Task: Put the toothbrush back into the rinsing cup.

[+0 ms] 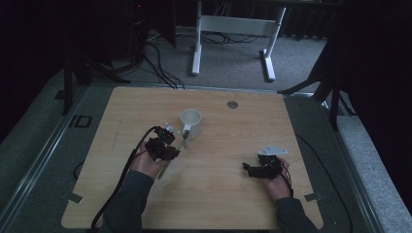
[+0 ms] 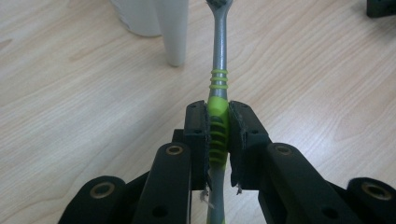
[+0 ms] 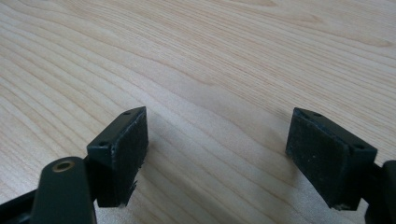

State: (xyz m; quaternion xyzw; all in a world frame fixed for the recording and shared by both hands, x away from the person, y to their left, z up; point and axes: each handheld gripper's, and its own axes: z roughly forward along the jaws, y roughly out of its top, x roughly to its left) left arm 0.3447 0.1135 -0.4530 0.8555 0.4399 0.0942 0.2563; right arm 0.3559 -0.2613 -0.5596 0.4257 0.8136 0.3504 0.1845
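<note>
One toothbrush (image 2: 218,70) clamped in left tongs (image 2: 218,135), head near white mug (image 1: 191,123); drop into mug seemingly pending. Right tongs (image 3: 243,149) open, empty over bench (image 3: 196,56).

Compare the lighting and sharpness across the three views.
High view: dim and murky, dark surroundings, white mug brightest. Left gripper view: bright and even, toothbrush crisp at its green grip, softer toward the far end. Right gripper view: bright, table grain sharp, soft shadow between the pads.
</note>
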